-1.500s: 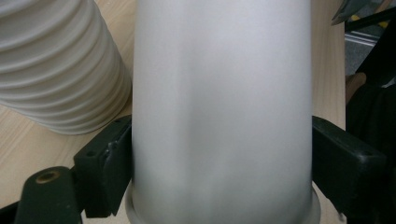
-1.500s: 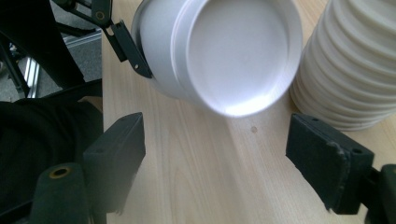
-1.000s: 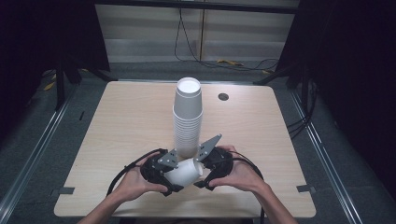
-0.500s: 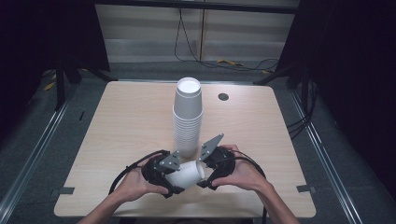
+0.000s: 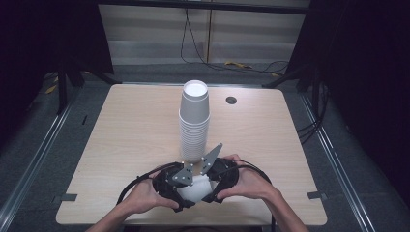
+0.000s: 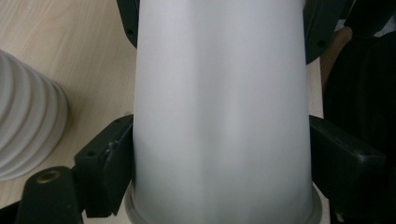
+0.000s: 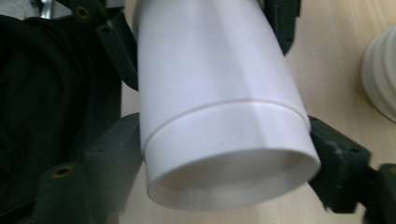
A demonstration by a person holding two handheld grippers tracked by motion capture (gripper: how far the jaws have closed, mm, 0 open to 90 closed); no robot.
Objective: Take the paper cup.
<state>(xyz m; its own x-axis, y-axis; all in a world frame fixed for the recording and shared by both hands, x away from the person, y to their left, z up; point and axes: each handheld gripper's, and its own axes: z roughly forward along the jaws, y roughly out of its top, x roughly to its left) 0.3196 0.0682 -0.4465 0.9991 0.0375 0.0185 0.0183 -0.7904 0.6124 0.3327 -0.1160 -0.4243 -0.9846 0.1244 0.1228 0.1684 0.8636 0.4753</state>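
A white paper cup (image 5: 196,189) lies on its side just above the table's front edge, held between both grippers. My left gripper (image 5: 183,189) comes from the left and is shut on the cup (image 6: 219,107) near its rolled rim, a black jaw pressing each side. My right gripper (image 5: 212,183) comes from the right and is shut on the cup's (image 7: 210,84) narrower base end, whose recessed bottom faces its camera. A hand wraps around each gripper. My left gripper (image 6: 222,163) and right gripper (image 7: 229,163) face each other along the cup.
A tall stack of white cups (image 5: 193,123) stands upside down at the table's middle, just behind the grippers; its ribbed rims show as stack (image 6: 28,126) and stack (image 7: 380,79). A round cable hole (image 5: 231,100) sits at the back right of the wooden table (image 5: 121,135).
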